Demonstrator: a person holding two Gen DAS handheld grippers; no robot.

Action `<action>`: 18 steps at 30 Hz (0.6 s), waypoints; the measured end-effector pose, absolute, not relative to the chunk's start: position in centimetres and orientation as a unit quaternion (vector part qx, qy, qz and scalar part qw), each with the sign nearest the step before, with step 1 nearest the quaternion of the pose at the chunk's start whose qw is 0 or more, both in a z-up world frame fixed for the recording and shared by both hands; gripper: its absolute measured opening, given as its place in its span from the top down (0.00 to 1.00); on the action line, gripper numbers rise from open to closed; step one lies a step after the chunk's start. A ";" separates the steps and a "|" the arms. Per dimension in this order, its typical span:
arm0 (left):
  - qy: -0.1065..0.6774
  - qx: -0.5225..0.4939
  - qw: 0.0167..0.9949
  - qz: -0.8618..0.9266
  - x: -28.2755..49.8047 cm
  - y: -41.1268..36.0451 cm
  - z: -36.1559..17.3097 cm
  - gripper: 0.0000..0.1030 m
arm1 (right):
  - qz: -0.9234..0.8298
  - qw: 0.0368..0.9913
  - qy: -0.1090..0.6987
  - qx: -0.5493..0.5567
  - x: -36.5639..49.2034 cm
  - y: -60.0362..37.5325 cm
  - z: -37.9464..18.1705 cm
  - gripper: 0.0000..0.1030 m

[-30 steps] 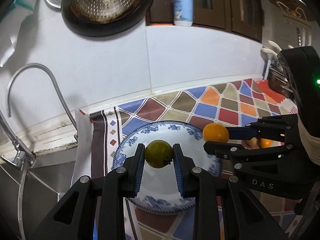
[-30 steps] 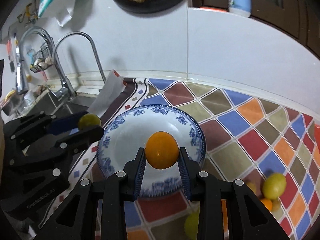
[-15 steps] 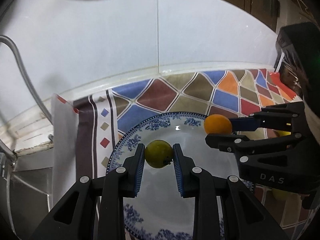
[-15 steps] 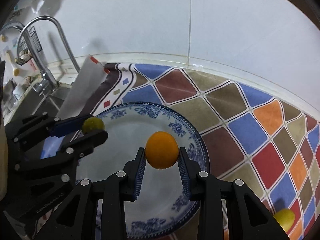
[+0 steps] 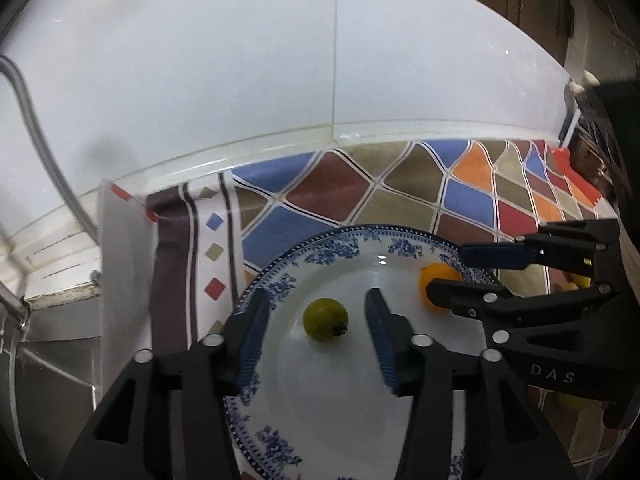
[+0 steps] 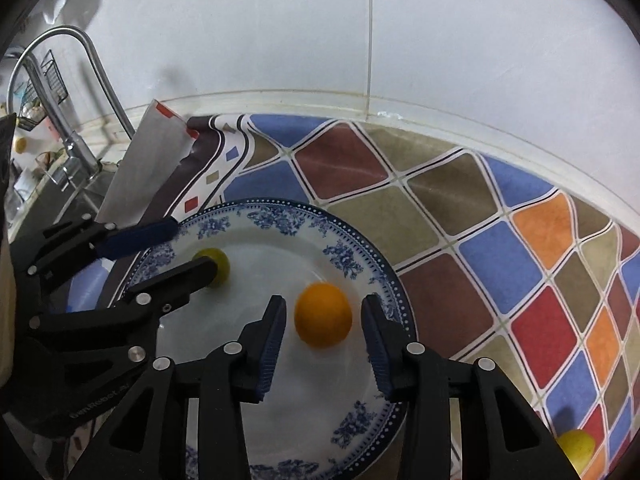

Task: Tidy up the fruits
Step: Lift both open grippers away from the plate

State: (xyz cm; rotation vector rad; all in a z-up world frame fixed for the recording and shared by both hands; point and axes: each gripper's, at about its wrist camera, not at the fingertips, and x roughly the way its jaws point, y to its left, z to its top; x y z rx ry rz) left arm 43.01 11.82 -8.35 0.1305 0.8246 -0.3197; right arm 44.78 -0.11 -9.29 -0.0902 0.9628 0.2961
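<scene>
home kitchen: sink faucet [image 6: 60, 92], tiled wall [image 6: 400, 32], patterned counter mat [image 6: 460, 208].

From my left wrist view, the right hand-held gripper [image 5: 472, 270] covers the near side of the orange fruit [image 5: 434, 274], and the blue-patterned plate [image 5: 280, 292] runs off the bottom edge. Yellow fruits [image 5: 578, 280] behind that gripper show only as slivers. From my right wrist view, a finger of the left hand-held gripper [image 6: 180, 248] hides part of the green fruit [image 6: 218, 260]. A yellow fruit [image 6: 576, 446] at the lower right is cut by the lens rim. The small items beyond the faucet [image 6: 96, 68] are too blurred to identify.
</scene>
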 end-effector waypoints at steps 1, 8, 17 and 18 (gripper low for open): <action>0.397 0.061 0.903 -0.154 42.8 12.0 -8.1 0.49 | 0.141 0.876 0.460 -0.043 44.6 -0.1 -9.2 0.61; 0.365 0.067 0.918 -0.141 39.8 12.7 -5.4 0.34 | 0.116 0.894 0.432 -0.042 41.6 -0.6 -7.4 0.50; 0.310 0.065 0.940 -0.123 34.5 13.1 -1.5 0.21 | 0.074 0.925 0.371 -0.026 35.8 -1.6 -3.9 0.41; 0.306 0.066 0.942 -0.122 34.0 13.2 -1.1 0.21 | 0.069 0.929 0.364 -0.025 35.2 -1.7 -3.5 0.40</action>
